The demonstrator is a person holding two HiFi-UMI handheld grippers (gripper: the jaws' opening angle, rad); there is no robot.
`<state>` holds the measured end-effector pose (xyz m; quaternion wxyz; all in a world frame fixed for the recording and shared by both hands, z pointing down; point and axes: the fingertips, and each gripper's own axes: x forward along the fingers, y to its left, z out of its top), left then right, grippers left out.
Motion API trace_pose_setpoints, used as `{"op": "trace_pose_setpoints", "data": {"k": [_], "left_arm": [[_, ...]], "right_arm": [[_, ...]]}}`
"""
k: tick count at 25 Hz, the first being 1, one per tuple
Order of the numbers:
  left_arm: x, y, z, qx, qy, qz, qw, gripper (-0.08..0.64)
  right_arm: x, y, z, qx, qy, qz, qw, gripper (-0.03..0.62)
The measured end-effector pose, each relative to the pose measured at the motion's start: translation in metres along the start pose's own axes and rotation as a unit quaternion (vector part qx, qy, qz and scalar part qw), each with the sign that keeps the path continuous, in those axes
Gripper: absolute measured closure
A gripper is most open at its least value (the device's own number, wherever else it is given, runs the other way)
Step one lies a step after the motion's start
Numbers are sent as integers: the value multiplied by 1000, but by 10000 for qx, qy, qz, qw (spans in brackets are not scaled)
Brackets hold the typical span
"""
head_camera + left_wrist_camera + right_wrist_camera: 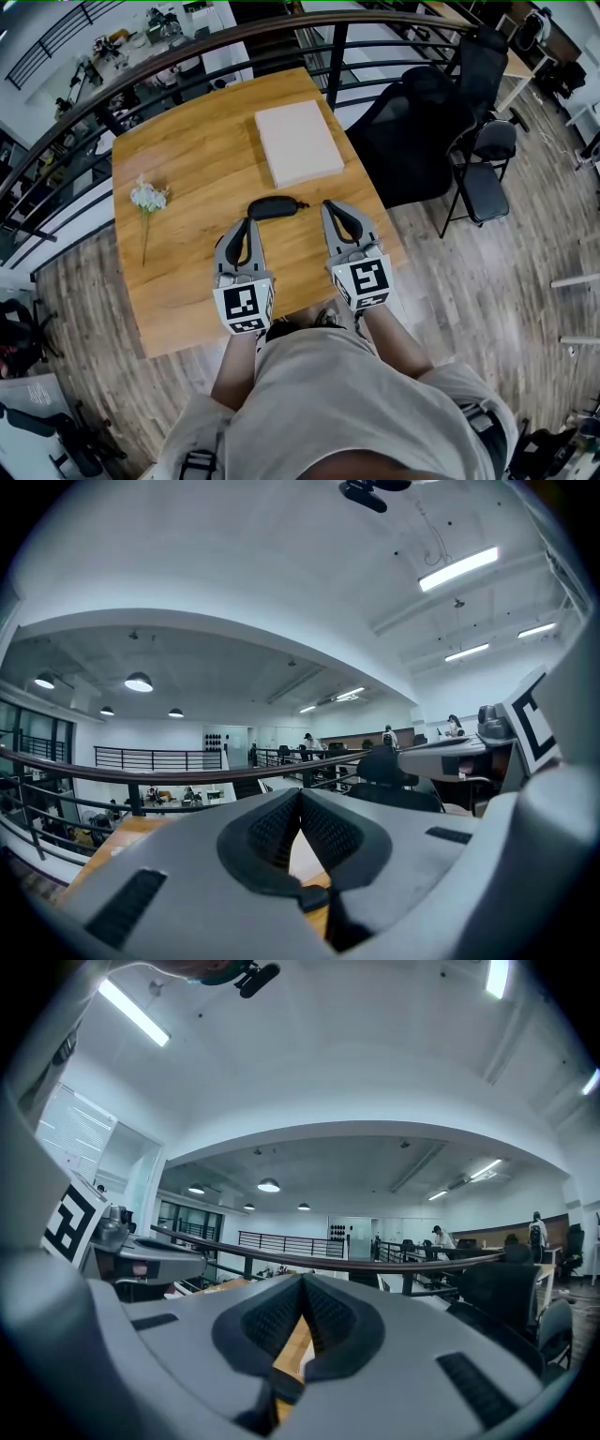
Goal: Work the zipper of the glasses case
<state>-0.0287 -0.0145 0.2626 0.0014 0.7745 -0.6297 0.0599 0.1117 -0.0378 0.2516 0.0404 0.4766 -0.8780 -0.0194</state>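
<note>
A black oval glasses case [276,207] lies flat on the wooden table [187,159], in the head view just beyond both grippers. My left gripper [249,223] is held above the table with its tip near the case's left end, jaws shut and empty. My right gripper [329,207] hovers at the case's right end, also shut on nothing. In the left gripper view the left gripper [300,795] has its tips together and points level at the railing; the right gripper [303,1282] looks the same in its own view. The case is hidden in both gripper views.
A flat beige box [297,142] lies on the table beyond the case. A small white flower sprig [147,200] rests at the table's left. A dark railing [187,56] runs behind the table, and black chairs [441,122] stand to the right.
</note>
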Motion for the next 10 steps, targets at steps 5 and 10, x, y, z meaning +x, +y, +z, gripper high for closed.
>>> {"op": "trace_pose_setpoints", "data": {"k": [5, 10], "left_arm": [[1, 2, -4, -23, 44, -12, 10000, 535], [3, 2, -6, -17, 65, -24, 10000, 535]], "right_arm": [[2, 2, -3, -2, 41, 10, 10000, 568], [3, 2, -4, 1, 45, 34, 10000, 568]]}}
